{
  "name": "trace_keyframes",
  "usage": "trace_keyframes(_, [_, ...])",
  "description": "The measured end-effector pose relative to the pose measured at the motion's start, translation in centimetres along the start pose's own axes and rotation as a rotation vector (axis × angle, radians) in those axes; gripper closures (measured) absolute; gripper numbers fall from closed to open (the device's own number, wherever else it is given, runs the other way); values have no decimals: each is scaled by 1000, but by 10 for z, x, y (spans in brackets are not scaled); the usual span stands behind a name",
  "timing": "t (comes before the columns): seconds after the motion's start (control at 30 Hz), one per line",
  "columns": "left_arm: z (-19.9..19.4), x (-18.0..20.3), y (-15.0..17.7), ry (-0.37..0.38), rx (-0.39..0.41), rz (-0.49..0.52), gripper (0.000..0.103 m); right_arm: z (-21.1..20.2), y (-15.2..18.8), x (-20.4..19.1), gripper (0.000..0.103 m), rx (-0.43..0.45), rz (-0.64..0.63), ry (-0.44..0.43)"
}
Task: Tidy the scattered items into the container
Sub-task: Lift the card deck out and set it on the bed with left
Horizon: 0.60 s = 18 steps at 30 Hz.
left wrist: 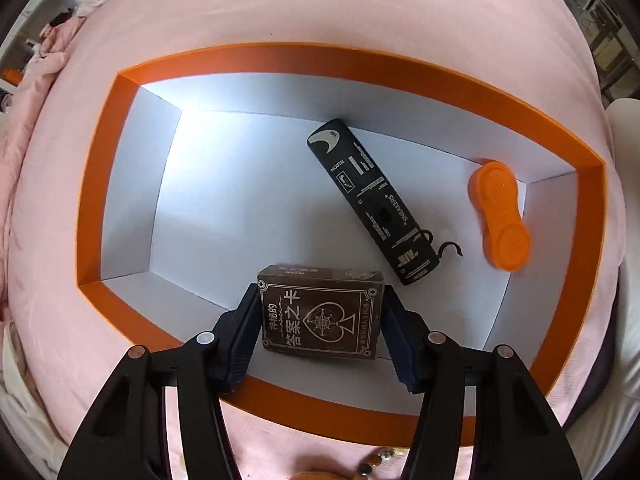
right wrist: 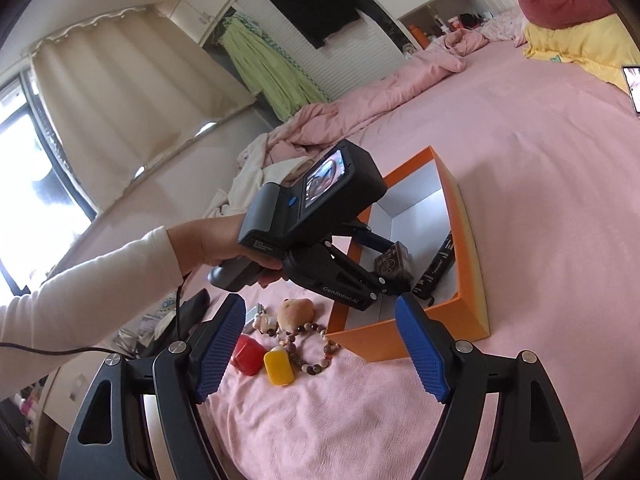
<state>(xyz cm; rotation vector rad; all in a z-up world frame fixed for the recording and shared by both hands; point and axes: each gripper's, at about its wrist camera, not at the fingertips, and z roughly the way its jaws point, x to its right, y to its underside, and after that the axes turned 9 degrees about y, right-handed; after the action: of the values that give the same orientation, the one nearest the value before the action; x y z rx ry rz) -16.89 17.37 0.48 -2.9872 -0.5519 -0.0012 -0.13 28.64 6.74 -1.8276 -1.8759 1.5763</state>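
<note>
An orange-rimmed box (left wrist: 280, 56) with a white inside lies on the pink bed. My left gripper (left wrist: 320, 300) points down into its near side, shut on a brown card box (left wrist: 320, 316), with a pad against each side. In the box lie a black tube (left wrist: 372, 200) and an orange double-lobed case (left wrist: 500, 216). The right wrist view shows the left gripper (right wrist: 394, 268) holding the card box (right wrist: 394, 258) inside the orange box (right wrist: 404, 340). My right gripper (right wrist: 319, 298) is open over the bed with nothing between its pads. Ahead of it lie a red item (right wrist: 248, 354), a yellow item (right wrist: 279, 367), a bead bracelet (right wrist: 316, 356) and a small plush toy (right wrist: 296, 312).
A hand in a white sleeve (right wrist: 80, 292) holds the left gripper, its cable trailing left. A crumpled pink duvet (right wrist: 360, 108) lies along the bed's far side. Yellow and red pillows (right wrist: 580, 40) and a phone (right wrist: 634, 88) sit at the right. Dark clutter (right wrist: 196, 304) lies by the bed's left edge.
</note>
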Motion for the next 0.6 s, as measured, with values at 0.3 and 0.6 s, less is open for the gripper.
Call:
trace_keyframes(0.3, [-44, 25, 10, -141, 203, -78, 45, 2, -1, -1, 26, -12, -43, 6])
trace_keyframes(0.6, [-119, -11, 119, -170, 624, -558, 45, 18, 11, -16, 25, -74, -120, 34])
